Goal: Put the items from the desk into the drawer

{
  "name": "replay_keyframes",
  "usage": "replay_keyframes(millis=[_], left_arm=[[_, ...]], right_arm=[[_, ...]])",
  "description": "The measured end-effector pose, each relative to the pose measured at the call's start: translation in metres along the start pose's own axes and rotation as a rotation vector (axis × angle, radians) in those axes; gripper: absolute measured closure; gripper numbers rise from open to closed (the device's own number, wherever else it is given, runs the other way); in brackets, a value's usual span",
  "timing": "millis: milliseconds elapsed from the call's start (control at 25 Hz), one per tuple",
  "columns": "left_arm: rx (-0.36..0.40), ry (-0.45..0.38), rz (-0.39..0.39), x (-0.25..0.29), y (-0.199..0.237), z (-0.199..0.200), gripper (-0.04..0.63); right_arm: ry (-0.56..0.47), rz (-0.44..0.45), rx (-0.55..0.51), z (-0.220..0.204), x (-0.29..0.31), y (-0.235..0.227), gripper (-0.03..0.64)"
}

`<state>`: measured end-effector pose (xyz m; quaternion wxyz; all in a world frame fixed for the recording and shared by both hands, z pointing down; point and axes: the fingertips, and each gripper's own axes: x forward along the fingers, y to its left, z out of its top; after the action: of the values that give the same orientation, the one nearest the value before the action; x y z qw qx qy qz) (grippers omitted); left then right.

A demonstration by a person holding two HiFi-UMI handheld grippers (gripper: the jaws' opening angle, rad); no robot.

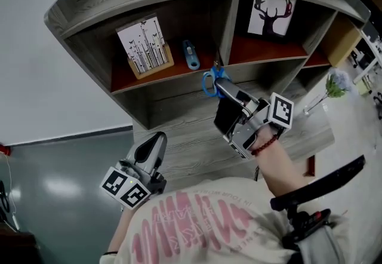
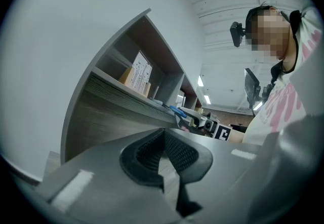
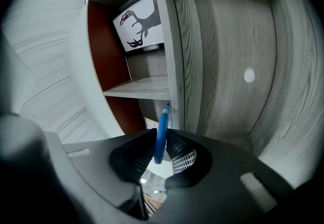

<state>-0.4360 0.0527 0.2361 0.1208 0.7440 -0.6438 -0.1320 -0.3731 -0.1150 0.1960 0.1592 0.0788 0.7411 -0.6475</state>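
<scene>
The scissors (image 1: 209, 82) sit at the front edge of the shelf (image 1: 179, 104), by the floor of its left bay and just beside the upright divider. Only the blue handle loops show. In the right gripper view the handle (image 3: 161, 137) stands edge-on between the pads, its upper end close to the divider's front edge. The right gripper (image 1: 221, 85) is clamped on that handle and tilts a little upward toward the shelf. Whether the blades rest on the board or hang free I cannot tell. The step in hand looks like lifting the scissors clear of the shelf. It is best done by drawing straight back from the shelf before any turn, so the blades don't catch the divider or the board's lip. The grip is on a thin loop held edge-on, so the scissors may pivot or swing. A slow move with a steady wrist should hold them. Deeper in the same bay lie a small blue item (image 1: 191, 55) and a printed card (image 1: 145, 45), and the withdrawal should not sweep them. The left gripper (image 1: 156, 140) sits low, well apart from the shelf, with its jaws together on nothing. It looks free to pull the drawer, which no view shows clearly, before the scissors come down.
</scene>
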Motion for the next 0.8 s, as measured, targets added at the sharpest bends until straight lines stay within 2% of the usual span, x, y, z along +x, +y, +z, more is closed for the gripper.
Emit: replay_keyframes(millis=[360, 600, 800], left_arm=[[-0.003, 0.016, -0.076, -0.016, -0.019, 0.008, 0.575], [-0.01, 0.056, -0.132, -0.027, -0.03, 0.007, 0.575], [-0.021, 0.096, -0.177, -0.027, -0.044, -0.007, 0.575]], right_arm=[[-0.026, -0.041, -0.039, -0.032, -0.026, 0.006, 0.565], [-0.02, -0.041, -0.046, -0.066, -0.046, 0.013, 0.565], [-0.043, -0.091, -0.062, -0.086, -0.072, 0.005, 0.565]])
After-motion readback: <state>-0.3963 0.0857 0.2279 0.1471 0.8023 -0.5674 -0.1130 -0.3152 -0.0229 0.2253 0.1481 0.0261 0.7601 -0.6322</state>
